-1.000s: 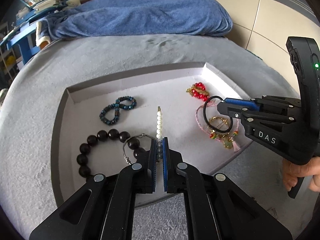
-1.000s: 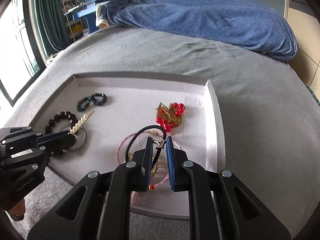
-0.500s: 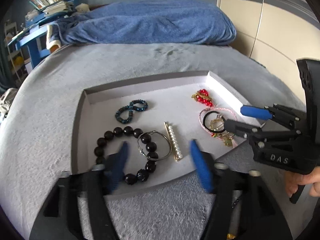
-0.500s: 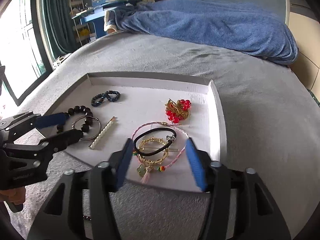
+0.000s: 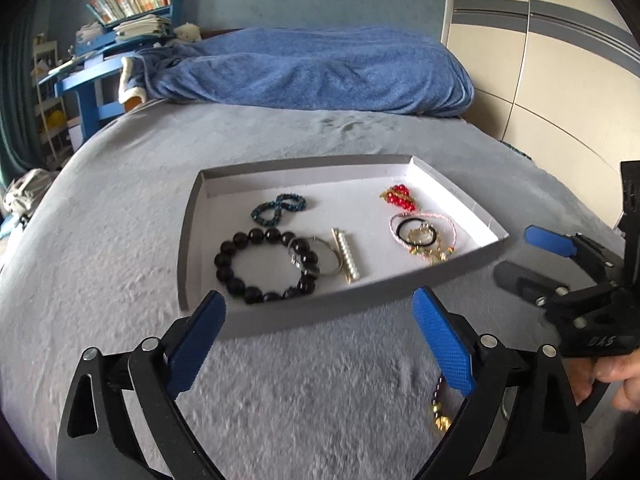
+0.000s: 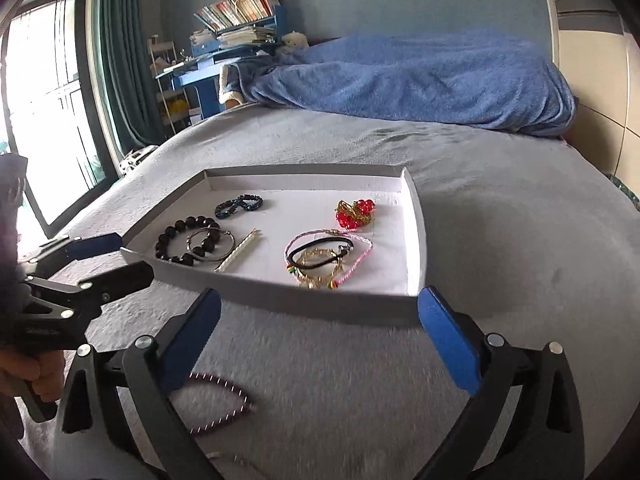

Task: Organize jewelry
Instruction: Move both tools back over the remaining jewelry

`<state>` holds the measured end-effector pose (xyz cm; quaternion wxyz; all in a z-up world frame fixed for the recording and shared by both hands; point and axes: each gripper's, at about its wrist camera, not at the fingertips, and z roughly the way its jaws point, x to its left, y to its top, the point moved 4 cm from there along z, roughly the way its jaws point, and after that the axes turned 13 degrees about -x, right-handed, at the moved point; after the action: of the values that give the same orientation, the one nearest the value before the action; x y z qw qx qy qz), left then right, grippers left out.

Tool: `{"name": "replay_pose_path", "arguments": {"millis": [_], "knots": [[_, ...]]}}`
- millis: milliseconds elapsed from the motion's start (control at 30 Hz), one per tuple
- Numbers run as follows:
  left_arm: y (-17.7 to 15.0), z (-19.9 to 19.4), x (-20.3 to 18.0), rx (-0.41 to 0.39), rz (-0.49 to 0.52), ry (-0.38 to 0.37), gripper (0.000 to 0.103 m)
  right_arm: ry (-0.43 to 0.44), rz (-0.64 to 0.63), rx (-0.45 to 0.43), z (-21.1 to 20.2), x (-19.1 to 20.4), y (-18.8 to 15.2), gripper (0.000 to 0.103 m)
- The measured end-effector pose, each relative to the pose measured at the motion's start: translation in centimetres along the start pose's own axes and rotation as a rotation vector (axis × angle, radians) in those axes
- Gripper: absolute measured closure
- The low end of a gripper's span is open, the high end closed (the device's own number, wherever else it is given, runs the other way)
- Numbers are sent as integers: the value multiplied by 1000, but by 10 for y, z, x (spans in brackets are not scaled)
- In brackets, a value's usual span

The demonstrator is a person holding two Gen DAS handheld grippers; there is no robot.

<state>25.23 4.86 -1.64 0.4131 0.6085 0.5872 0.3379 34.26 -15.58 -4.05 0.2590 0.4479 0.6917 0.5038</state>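
shallow tray (image 5: 188,236) on a grey bed (image 5: 100,248), holding, left to right: black bead bracelet (image 5: 224,258), pearl clip (image 5: 347,256), pink cord bracelet (image 5: 450,222). left claw (image 5: 318,334) and right claw (image 6: 320,334) are both opening, jaws wide apart and nothing between them, just short of the tray's near wall.

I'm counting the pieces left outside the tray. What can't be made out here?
- Beaded strand, left wrist view: mostly hidden behind the left gripper.
- Purple bracelet, right wrist view: motion-blurred, partly behind the right gripper.
- Pile of pink cord and gold chains: too tangled to count.
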Motion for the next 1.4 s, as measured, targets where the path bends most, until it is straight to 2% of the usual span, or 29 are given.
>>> {"name": "replay_pose_path", "arguments": {"millis": [133, 367, 600, 900, 1100, 1400], "knots": [[-11, -9, -1, 13, -16, -30, 7, 4, -10, -20, -17, 3, -5, 6], [-24, -35, -4, -22, -23, 0, 5, 5, -33, -39, -41, 11, -15, 6], [-38, -57, -17, -34, 10, -39, 5, -15, -25, -44, -59, 13, -27, 6], [-52, -73, -35, -37, 77, -36, 5, -26, -21, -26, -76, 15, -41, 5], [-59, -76, -35, -18, 83, -17, 5, -40, -9, 3, -80, 14, -48, 6], [-65, -77, -20, 24, 13, 11, 5, -31, -23, 94, -78, 20, -63, 6]]}}
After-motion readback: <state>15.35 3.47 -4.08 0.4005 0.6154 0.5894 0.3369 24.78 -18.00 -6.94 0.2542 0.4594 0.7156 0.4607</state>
